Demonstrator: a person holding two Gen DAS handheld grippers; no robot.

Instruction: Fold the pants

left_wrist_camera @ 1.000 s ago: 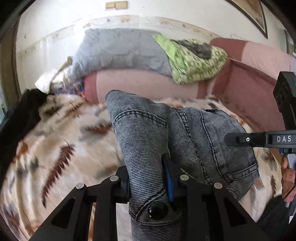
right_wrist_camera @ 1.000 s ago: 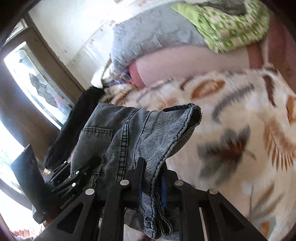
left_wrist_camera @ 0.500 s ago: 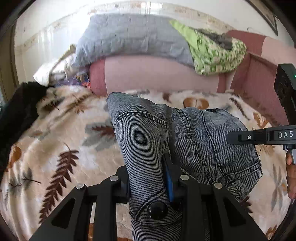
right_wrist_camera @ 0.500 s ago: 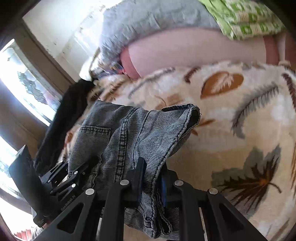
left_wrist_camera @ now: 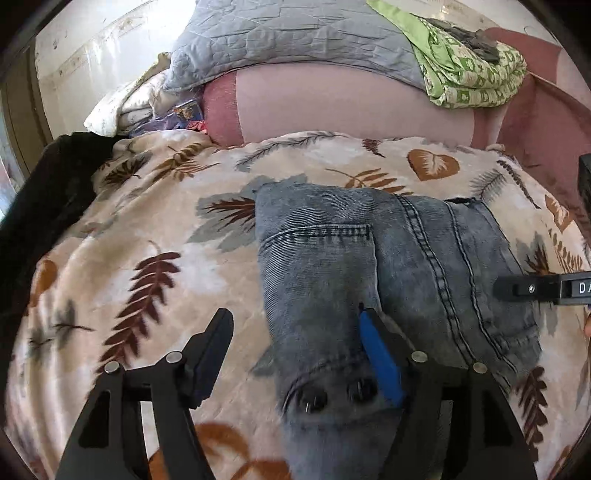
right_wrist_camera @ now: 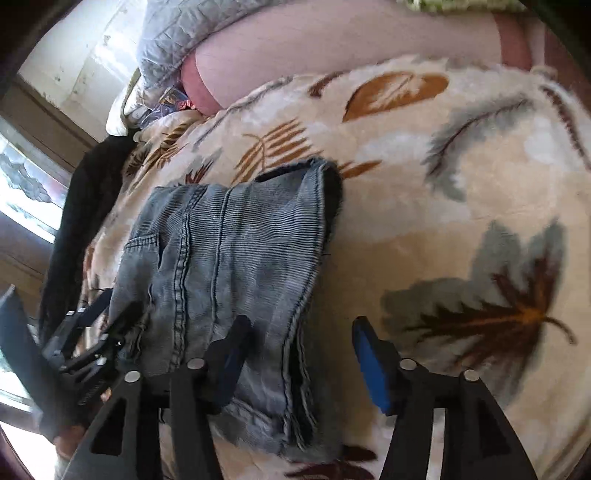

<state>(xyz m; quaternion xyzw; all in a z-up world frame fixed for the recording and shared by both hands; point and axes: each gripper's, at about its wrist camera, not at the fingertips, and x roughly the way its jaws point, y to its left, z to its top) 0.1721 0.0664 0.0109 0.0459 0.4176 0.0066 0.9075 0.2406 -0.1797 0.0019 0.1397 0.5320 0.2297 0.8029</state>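
The grey-blue denim pants (left_wrist_camera: 388,273) lie folded in a compact stack on the leaf-patterned blanket (left_wrist_camera: 155,236). My left gripper (left_wrist_camera: 295,332) is open, its fingers spread to either side of the near waistband end with the dark buttons. In the right wrist view the pants (right_wrist_camera: 229,258) lie flat, and my right gripper (right_wrist_camera: 303,339) is open over their near right edge. The right gripper shows in the left wrist view (left_wrist_camera: 546,290) at the pants' right side. The left gripper shows at the lower left of the right wrist view (right_wrist_camera: 92,332).
A pink sofa back (left_wrist_camera: 351,103) stands behind the blanket, with a grey quilt (left_wrist_camera: 288,33) and a green patterned cloth (left_wrist_camera: 469,70) draped over it. A black garment (left_wrist_camera: 40,206) lies at the blanket's left edge. A window (right_wrist_camera: 22,192) is at the far left.
Both grippers, earlier shut on the lifted pants, have opened. The pants have dropped onto the blanket and lie flat.
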